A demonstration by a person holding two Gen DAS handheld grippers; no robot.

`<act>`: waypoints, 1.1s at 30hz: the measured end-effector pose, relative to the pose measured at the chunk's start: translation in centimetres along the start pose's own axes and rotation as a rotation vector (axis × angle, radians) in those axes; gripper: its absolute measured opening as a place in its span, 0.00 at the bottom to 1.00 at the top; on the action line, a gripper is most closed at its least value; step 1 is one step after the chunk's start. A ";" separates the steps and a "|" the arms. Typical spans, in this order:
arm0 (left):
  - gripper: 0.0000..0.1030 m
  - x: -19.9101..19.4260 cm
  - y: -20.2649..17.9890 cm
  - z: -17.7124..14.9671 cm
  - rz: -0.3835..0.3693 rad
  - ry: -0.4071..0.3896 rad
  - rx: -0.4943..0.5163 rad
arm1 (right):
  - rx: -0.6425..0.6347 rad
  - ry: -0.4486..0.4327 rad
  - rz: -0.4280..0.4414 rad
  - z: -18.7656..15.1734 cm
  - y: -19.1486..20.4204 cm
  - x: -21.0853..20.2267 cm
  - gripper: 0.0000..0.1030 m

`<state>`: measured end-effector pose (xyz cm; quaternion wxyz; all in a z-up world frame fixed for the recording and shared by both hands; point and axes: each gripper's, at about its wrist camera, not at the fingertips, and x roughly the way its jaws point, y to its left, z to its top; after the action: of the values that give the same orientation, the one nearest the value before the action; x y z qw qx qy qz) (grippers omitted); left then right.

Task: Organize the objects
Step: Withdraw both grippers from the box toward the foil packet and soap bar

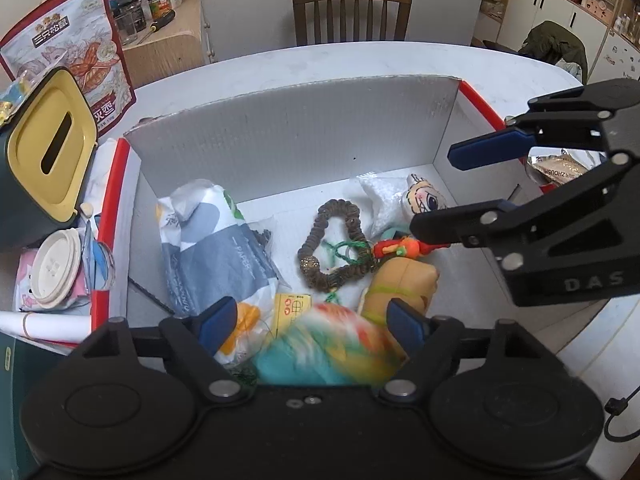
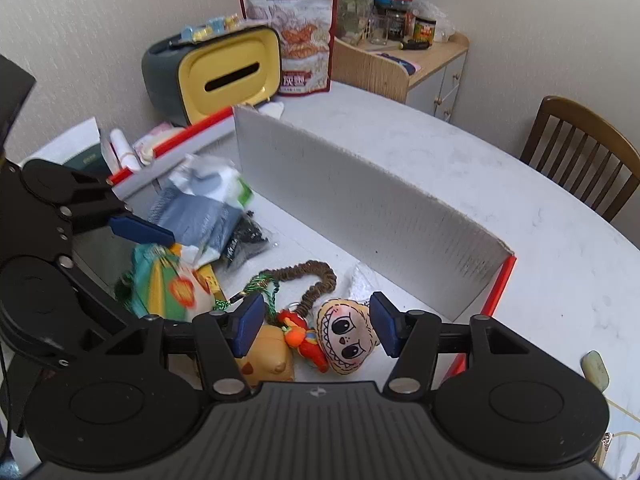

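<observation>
An open cardboard box with red edges holds the objects. Low over its near side, my left gripper stands open, and a blurred colourful packet lies between its fingers, free of the pads. My right gripper is open too, its jaws either side of a doll-head plush without pressing it. Beside the plush lie an orange-red keychain figure, a brown scrunchie, a yellow toy and a grey-white tissue pack.
A yellow-faced tissue dispenser, a snack bag and a lidded cup stand left of the box. A wooden chair sits behind the white table. A small cabinet carries jars.
</observation>
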<state>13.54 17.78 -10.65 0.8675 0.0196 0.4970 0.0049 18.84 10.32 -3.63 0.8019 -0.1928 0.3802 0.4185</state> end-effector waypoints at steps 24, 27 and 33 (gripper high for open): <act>0.87 -7.5 -4.0 0.2 0.036 -0.200 -0.008 | 0.042 -0.166 0.050 -1.8 -0.3 -9.7 0.64; 0.89 -8.2 -4.9 0.3 0.038 -0.220 -0.012 | 0.044 -0.182 0.050 -2.5 -0.9 -11.1 0.65; 0.97 -9.1 -7.3 0.5 0.040 -0.250 -0.021 | 0.088 -0.209 0.056 -4.1 -2.8 -13.6 0.70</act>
<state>9.30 10.25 -2.84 0.9225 0.0209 0.3846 0.0249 14.38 -1.03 4.21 0.8328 -0.1023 0.3179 0.4416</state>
